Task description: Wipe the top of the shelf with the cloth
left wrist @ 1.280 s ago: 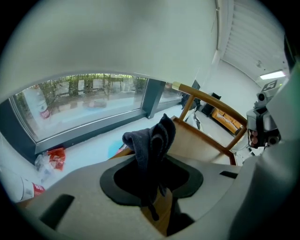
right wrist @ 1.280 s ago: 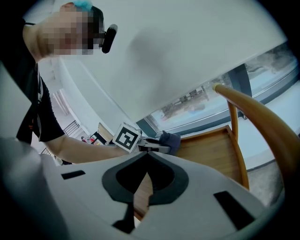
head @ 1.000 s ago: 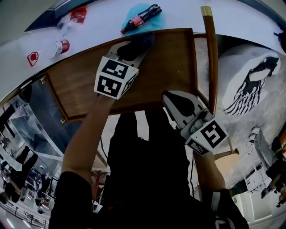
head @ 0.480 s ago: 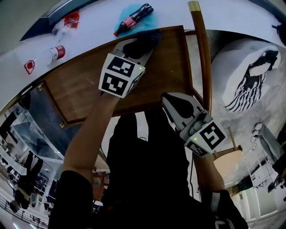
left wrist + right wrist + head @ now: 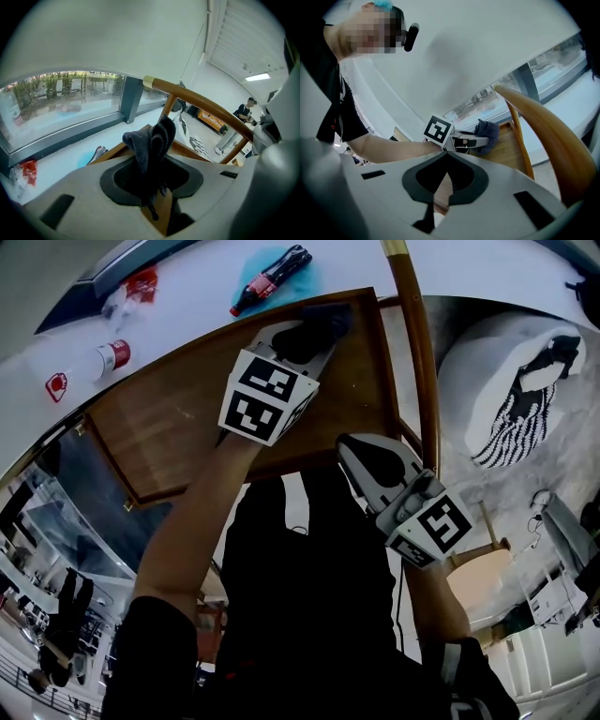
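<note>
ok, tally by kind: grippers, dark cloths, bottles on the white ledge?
Grippers: 2 (left gripper, right gripper)
Dark cloth: 1, held in the left gripper
Bottles: 2 (cola bottle, red-labelled bottle)
Total: 5

Nothing readable here, tbh. The dark bottle [image 5: 270, 279] just beyond the shelf [image 5: 169, 418] and the clear bottle [image 5: 101, 359] left of it have red labels, print too small.
</note>
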The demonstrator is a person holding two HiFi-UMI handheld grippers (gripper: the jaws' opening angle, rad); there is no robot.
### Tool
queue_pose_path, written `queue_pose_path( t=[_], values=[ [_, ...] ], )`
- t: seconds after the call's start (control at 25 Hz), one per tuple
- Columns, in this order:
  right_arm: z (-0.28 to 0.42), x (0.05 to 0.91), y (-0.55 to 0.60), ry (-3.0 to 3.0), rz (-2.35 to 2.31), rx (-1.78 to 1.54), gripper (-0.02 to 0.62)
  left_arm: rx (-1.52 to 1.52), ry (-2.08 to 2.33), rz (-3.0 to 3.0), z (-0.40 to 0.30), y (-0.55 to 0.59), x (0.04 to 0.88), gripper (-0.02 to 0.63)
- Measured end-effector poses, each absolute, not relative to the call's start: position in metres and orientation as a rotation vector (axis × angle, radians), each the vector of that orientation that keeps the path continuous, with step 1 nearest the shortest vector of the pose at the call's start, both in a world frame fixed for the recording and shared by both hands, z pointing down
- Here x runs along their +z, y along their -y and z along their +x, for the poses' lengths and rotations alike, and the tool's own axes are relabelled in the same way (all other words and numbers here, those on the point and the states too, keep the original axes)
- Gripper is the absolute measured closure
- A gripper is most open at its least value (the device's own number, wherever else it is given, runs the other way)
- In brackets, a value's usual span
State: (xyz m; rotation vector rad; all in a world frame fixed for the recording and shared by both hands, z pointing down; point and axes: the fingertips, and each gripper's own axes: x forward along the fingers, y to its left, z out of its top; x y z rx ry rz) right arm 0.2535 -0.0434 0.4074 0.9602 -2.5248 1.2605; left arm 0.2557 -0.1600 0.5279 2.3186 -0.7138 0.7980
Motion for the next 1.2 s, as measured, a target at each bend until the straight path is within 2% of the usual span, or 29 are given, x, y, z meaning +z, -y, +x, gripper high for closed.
queue_pose_path(
  t=[0.2,0.4,1.2],
  values=[
    [0.244,0.405,0.041,2.525,0.931,1.227,0.592,0.758,0.758,2.320,0.239,0.159,0.514,0.466],
    [0.214,0.402,0.037,2.541,0.849,1.198,0.592,0.709,0.852,2.290,0.193,0.156,0.500,0.466],
    [0.014,0.381,-0.015,2.581,0.405,1.040,0.592,0.656,1.337,1.982,-0.113,0.039,0.478,0.468]
  ],
)
